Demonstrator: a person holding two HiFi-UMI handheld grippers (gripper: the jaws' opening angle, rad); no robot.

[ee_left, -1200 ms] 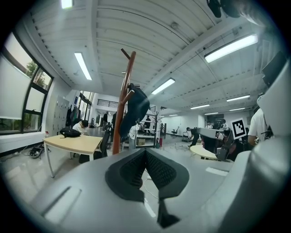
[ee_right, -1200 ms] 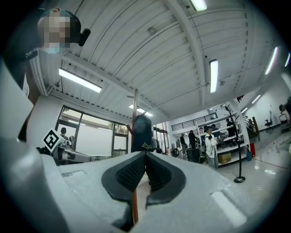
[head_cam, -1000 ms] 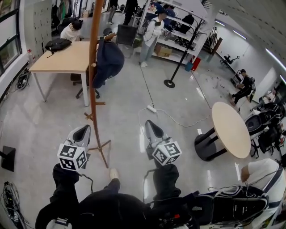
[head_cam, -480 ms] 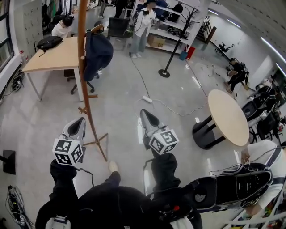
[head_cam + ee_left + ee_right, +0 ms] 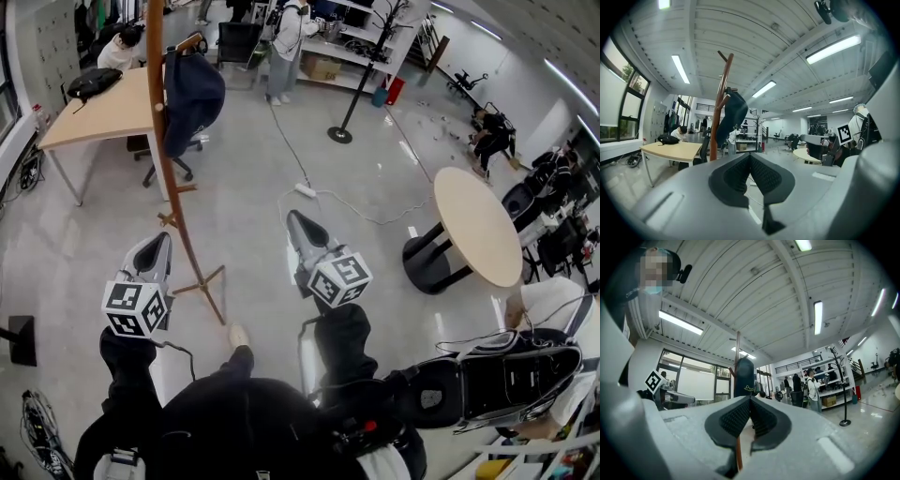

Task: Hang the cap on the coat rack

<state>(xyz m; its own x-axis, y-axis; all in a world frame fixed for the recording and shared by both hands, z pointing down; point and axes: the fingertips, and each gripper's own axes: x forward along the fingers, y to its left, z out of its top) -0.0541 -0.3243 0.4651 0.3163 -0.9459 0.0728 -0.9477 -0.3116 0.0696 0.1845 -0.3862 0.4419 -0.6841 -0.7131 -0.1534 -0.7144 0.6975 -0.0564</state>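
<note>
Already the navy cap (image 5: 192, 98) hangs down from a peg of the upright coat rack (image 5: 161, 178), ahead of and above the left hand-held gripper (image 5: 160, 241), farther from the right hand-held gripper (image 5: 296, 219); both have jaws closed on nothing.

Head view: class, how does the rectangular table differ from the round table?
The rectangular table stands on thin pale legs; the round table sits on a dark pedestal base. The rectangular table, at left, carries a black bag; the round table, at right, shows none. Both have light wooden tops.
</note>
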